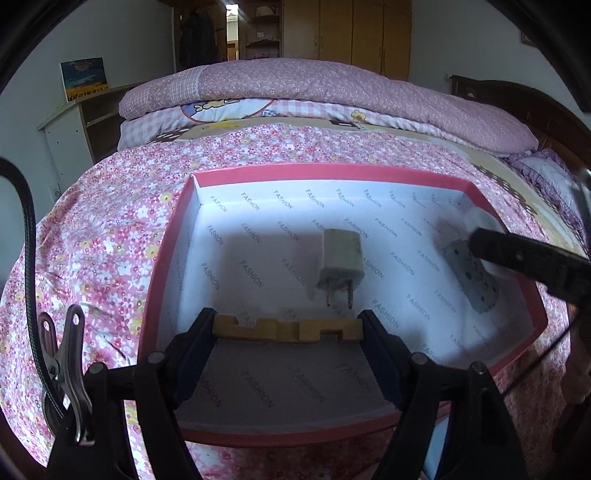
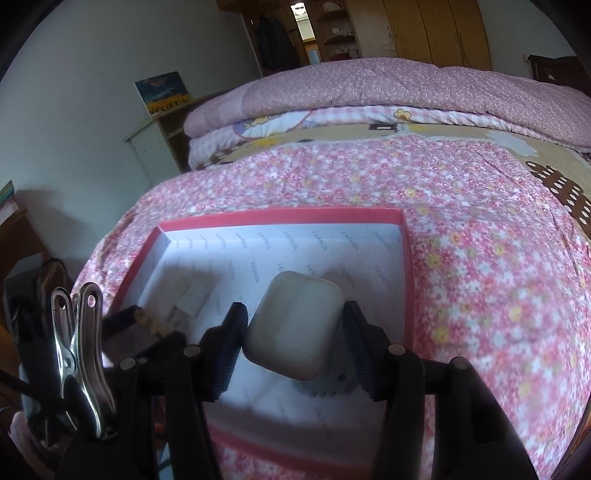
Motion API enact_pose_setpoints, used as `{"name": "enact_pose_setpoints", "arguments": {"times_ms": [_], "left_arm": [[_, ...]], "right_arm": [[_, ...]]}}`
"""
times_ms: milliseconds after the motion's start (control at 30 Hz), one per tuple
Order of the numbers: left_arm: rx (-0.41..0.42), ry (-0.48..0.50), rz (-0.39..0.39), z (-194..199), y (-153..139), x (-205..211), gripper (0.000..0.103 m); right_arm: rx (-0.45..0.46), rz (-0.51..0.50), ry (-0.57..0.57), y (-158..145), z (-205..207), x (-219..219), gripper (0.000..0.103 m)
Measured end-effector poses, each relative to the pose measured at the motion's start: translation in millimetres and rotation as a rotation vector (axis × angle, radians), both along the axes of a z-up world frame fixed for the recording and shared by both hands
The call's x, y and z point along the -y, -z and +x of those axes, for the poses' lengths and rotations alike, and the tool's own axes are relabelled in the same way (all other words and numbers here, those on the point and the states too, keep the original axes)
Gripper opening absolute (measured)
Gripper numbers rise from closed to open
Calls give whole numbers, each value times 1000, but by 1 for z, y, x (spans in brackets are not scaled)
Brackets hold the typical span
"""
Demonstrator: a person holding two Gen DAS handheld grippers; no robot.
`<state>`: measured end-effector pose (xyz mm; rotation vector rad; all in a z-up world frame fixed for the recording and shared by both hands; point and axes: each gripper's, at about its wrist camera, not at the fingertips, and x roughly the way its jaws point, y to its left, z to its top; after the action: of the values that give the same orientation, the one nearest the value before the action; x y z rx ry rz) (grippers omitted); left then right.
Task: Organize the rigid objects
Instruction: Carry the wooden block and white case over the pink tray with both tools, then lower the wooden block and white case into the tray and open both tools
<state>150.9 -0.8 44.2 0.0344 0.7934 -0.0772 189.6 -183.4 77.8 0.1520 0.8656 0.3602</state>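
A pink-rimmed box (image 1: 332,170) lined with white printed paper lies on the bed. My left gripper (image 1: 288,325) hovers over its near end, shut on a notched wooden piece (image 1: 258,326) that spans its jaws. A white charger plug (image 1: 341,262) lies on the box floor just beyond it. My right gripper (image 2: 295,312) is over the right side of the box (image 2: 280,216), shut on a white rounded case (image 2: 295,328). Under the case lies a pale grey cylinder with small dots (image 1: 472,275). One right finger (image 1: 524,258) shows in the left wrist view.
The box sits on a pink flowered bedspread (image 1: 110,240). Folded pink quilts (image 1: 314,92) lie across the far end of the bed. A pale shelf unit (image 1: 81,122) stands by the left wall and wooden wardrobes (image 1: 351,29) stand behind.
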Motion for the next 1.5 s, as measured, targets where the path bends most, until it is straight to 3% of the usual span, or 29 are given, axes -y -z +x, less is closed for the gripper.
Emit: {"name": "enact_pose_setpoints", "arguments": {"times_ms": [533,767,1500], "left_arm": [[-2,-2,21,1,2,1,81],[-12,8,-1,1,1,1,81],[7,27,-49,-27,-22,4,81]], "right_arm": [[-18,-29,-18,9,29,-10,55],[-11,-43,-14,7,26,-12,63],[-1,27,-45,-13,-31,4,64]]}}
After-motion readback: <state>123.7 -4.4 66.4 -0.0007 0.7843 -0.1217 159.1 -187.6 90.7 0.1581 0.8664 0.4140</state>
